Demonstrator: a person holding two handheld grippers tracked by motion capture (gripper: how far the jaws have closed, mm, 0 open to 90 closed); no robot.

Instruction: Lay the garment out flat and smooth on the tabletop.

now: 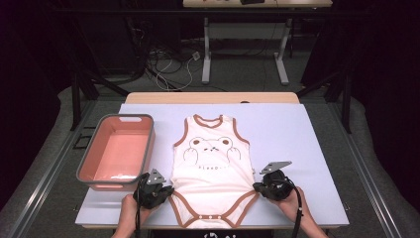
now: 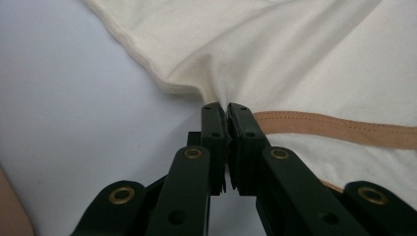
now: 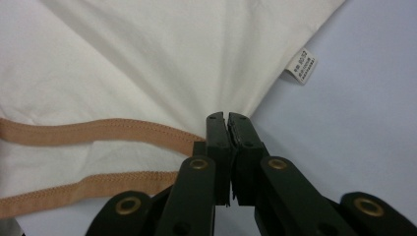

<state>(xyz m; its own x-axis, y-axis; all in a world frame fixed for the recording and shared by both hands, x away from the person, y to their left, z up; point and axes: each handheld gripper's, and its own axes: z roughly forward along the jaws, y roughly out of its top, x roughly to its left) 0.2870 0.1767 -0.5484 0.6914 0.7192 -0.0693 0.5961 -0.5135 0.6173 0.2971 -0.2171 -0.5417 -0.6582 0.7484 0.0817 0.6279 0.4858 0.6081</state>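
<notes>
Down at the near edge of the table, both forearms come in low and angled inward, each hand wrapped around its tool. The left gripper [image 1: 166, 191] sits at the lower left side of the cream bodysuit [image 1: 213, 171], and in the left gripper view [image 2: 226, 109] its jaws are pressed together on a pinch of the cloth just where the side seam meets the brown leg trim. The right gripper [image 1: 257, 187] mirrors it at the lower right side, its jaws likewise closed on the fabric edge near the trim [image 3: 226, 117], with a small white care label [image 3: 301, 66] sticking out of the seam beyond. The bodysuit lies flat and face up on the pale lilac table cover [image 1: 297, 144], neck away from the person, a bear print on the chest. A pink bin with a grey rim [image 1: 118, 151] stands just to its left. Beyond the table lie a dark floor, loose cables [image 1: 171, 62] and the white legs of another desk [image 1: 206, 54].
</notes>
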